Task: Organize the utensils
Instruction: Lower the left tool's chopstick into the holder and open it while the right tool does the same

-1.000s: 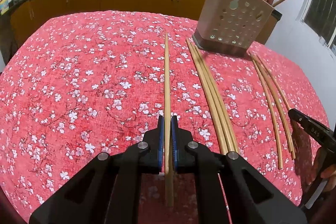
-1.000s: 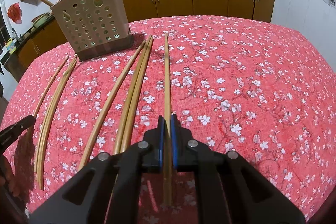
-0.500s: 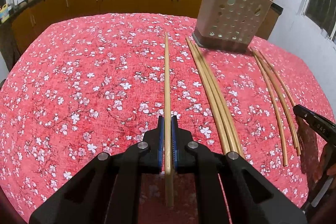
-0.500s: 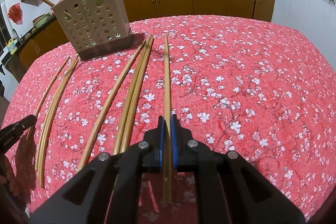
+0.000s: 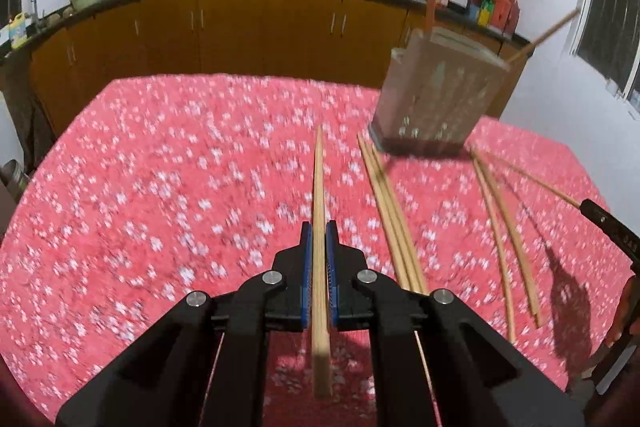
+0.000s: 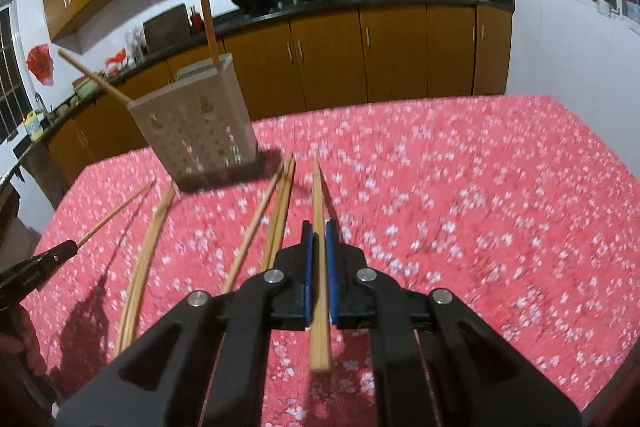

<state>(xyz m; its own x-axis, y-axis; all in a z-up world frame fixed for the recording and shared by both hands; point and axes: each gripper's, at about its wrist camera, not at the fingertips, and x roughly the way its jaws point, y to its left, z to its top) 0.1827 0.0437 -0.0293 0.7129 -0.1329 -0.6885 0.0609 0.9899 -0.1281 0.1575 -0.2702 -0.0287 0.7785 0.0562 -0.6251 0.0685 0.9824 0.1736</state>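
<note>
Kitchen with orange cabinets [image 5: 240, 27] running along the back; the table [image 5: 160, 187] is wearing a red floral cloth, heavily motion-blurred in both views.

Status: early-to-mid, by my read.
- Done: two chopsticks are already sitting in the holder [image 5: 432, 95], one standing upright [image 6: 206, 7], one leaning out [image 6: 92, 77].
- In hand: the left gripper [image 5: 319, 227] is clamping one chopstick [image 5: 319, 179] between its blue pads, stick running straight ahead. The right gripper [image 6: 319, 227] is doing the same with another chopstick [image 6: 318, 187]. That one's far end is showing a shadow set apart from it, so it's looking clear of the cloth. Neither stick is at the holder yet; both are pointing roughly towards it, well short.
- Left: two bundles are lying loose on the cloth, one each side of the holder's base. The left trio [image 5: 390, 211] is sitting just right of the left-held stick; the right trio [image 6: 276, 223] is sitting just left of the right-held one.

Count:
- chopsticks: two in holder, two gripped, six lying, ten total. I'm reading each bundle as three from its nearer camera; from the far camera they're blurring into about two, so treat six as probable.
- holder: one
- grippers: two

So two of ten are stowed, and eight are still waiting to go in, counting the gripped pair.
</note>
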